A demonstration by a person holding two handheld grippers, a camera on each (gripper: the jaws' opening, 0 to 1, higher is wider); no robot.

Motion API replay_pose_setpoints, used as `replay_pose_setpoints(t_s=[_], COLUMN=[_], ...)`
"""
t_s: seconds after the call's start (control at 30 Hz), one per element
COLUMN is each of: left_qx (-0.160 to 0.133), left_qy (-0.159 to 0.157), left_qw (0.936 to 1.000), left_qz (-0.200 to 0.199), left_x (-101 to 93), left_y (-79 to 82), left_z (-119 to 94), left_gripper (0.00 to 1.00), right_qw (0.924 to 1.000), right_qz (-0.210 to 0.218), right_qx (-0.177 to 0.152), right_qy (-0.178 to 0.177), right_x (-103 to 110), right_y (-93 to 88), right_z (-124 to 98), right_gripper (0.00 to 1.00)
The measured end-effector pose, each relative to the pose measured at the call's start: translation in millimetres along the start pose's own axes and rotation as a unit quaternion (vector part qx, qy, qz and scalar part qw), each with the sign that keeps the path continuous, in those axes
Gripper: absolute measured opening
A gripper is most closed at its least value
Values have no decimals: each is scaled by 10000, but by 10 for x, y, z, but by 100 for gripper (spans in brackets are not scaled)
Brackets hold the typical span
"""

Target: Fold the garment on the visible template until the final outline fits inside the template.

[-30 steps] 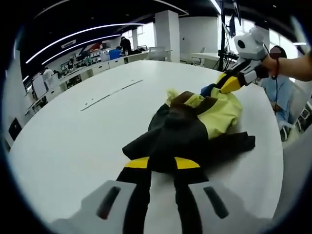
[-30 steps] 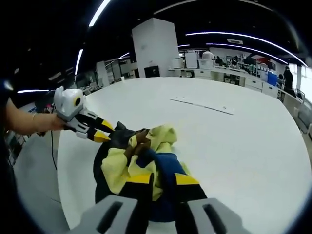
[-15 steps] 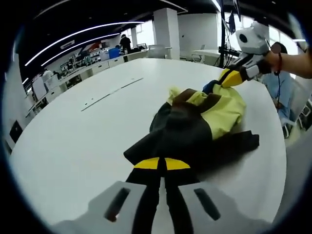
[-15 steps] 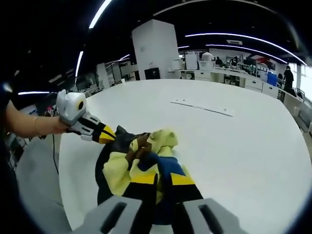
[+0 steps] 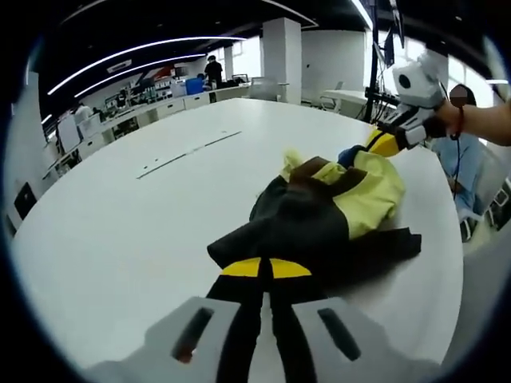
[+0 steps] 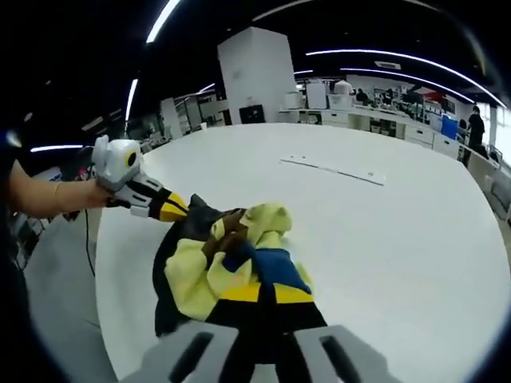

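so the garment (image 5: 319, 215) is a crumpled heap in the middle of this big white round surface (image 5: 120, 239), closer to my edge of it. It's mostly black on one side with pale yellow panels, a brown strip near the collar area and a blue patch (image 6: 275, 267) that shows up best in my right gripper view. One black flap sticks out flat toward the surface's edge in the left gripper view, the rest is bunched and folded over itself.

My left gripper (image 5: 265, 267) has its jaws clenched on the black fabric at the near end of the heap. My right gripper (image 6: 263, 291) has its jaws closed too, pinching the cloth where blue and yellow meet, at the opposite end.

Room's a big open office: white pillar (image 6: 254, 80), long ceiling light strips, desks and a few people way at the back. There's a thin pale strip (image 5: 188, 152) lying on the surface well apart from the garment
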State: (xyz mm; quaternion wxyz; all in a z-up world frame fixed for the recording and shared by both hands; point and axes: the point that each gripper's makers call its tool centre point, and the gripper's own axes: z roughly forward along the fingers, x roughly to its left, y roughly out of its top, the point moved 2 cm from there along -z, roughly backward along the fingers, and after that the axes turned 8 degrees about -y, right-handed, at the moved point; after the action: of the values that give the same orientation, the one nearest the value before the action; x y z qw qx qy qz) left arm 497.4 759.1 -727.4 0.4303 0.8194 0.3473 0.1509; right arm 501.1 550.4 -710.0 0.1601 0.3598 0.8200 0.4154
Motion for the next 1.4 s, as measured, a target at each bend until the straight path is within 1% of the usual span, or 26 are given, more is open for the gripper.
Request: replay_pose_setpoints(t_s=[0.17, 0.37, 0.4, 0.47, 0.57, 0.67, 0.7, 0.87, 1.1, 1.13, 1.23, 1.3, 1.4], left_qx=[-74, -255, -314, -378, -454, -548, -608, -910, -1140, -1182, -1271, -1292, -1279], left_qy=[107, 266, 298, 321, 383, 541, 613, 859, 1100, 1119, 1178, 1243, 1279], left_qw=[9999, 9993, 9990, 9987, 9982, 9969, 9961, 9921, 9874, 9866, 9847, 9833, 9829], left_qz=[-32, 23, 62, 71, 105, 178, 187, 106, -69, -81, -178, -295, -340], left_x=[6, 46, 57, 69, 105, 171, 208, 352, 545, 567, 645, 722, 815], left_y=[77, 275, 328, 393, 491, 601, 650, 852, 1019, 1040, 1103, 1129, 1161], left_z=[-74, -251, -297, -354, -432, -516, -549, -665, -681, -681, -659, -607, -499], left_gripper=[0, 0, 0, 0, 0, 0, 0, 0, 0, 0, 0, 0, 0], right_qw=[10000, 9994, 9993, 9980, 9969, 9962, 9957, 9940, 9905, 9900, 9886, 9875, 9860], right_qz=[46, 115, 55, -271, -385, -323, -228, 18, 304, 384, 441, 540, 671], right_qx=[-75, -270, -311, -392, -365, -447, -523, -705, -904, -892, -909, -954, -985], right_qy=[-46, -161, -222, -407, -587, -671, -726, -834, -994, -1023, -1114, -1133, -1167], right_x=[-28, -106, -125, -185, -261, -336, -380, -533, -770, -822, -950, -1034, -1134], right_y=[49, 194, 229, 284, 322, 384, 426, 566, 727, 744, 794, 835, 873], right_z=[-40, -155, -181, -213, -272, -329, -358, -445, -489, -488, -472, -445, -387], right_gripper=[0, 0, 0, 0, 0, 0, 0, 0, 0, 0, 0, 0, 0])
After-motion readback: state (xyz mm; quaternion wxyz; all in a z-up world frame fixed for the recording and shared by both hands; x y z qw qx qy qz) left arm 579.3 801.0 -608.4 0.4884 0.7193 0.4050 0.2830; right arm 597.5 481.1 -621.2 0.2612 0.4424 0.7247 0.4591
